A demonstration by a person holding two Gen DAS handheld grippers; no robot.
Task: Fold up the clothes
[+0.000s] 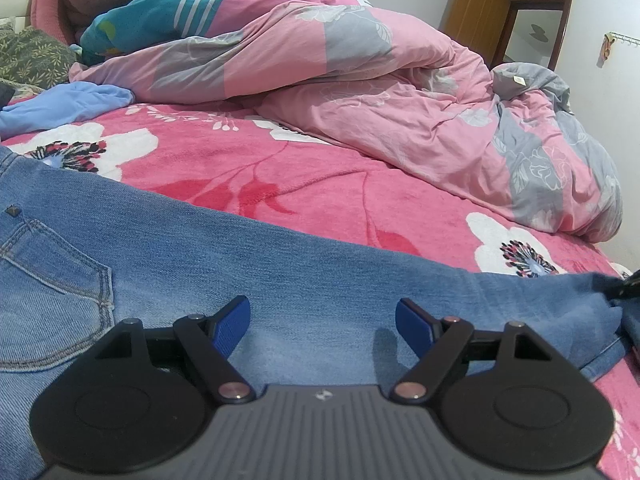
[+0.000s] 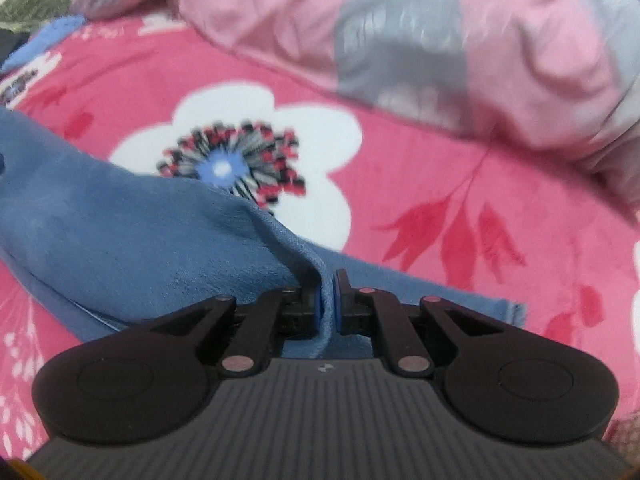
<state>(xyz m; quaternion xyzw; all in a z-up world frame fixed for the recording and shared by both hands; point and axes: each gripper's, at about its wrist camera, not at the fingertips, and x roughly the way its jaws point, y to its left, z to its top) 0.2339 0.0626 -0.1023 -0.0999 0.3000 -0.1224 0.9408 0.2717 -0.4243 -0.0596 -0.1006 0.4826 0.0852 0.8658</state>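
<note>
Right tongs (image 2: 329, 300) pinch the jeans (image 2: 132, 248) hem for folding, left tongs (image 1: 322, 320) spread above the leg; next, carry the hem toward the waist.

The right wrist view is smeared throughout: the quilt (image 2: 440, 40) at the top and the flower (image 2: 236, 168) on the blanket lack sharp edges. The jeans (image 2: 132, 236) run off the left edge there, their waist unseen. In the left wrist view the jeans (image 1: 280, 264) leave the frame at left and lower right.
</note>
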